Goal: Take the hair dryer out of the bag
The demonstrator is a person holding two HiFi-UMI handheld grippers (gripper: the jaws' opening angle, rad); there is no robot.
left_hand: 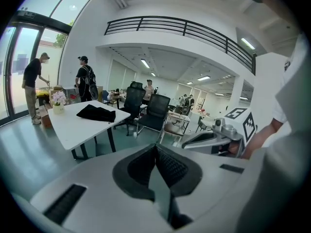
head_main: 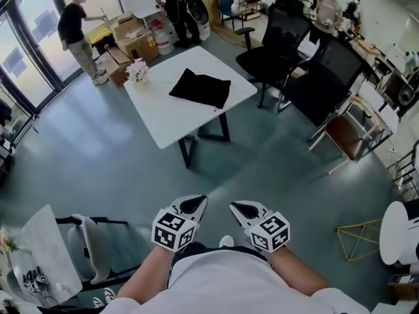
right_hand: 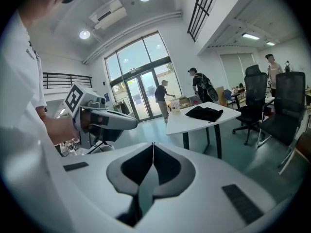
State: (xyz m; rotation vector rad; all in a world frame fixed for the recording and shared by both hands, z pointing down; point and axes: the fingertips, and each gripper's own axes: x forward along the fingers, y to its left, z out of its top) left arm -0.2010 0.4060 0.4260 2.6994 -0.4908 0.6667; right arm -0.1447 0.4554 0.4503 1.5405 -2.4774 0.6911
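A black bag (head_main: 201,87) lies flat on a white table (head_main: 163,120) some way ahead of me; it also shows in the left gripper view as the black bag (left_hand: 96,112) and in the right gripper view as the black bag (right_hand: 204,112). No hair dryer shows. My left gripper (head_main: 199,203) and right gripper (head_main: 237,208) are held close to my body over the floor, side by side, far from the table. Both are shut and hold nothing. The left gripper (left_hand: 156,145) and the right gripper (right_hand: 153,144) show their jaws pressed together.
A small pot of pink flowers (head_main: 137,71) stands at the table's left corner. Black office chairs (head_main: 278,38) stand right of the table. Two people (head_main: 77,33) stand by cardboard boxes (head_main: 131,39) at the back. A white chair (head_main: 91,247) is at my left.
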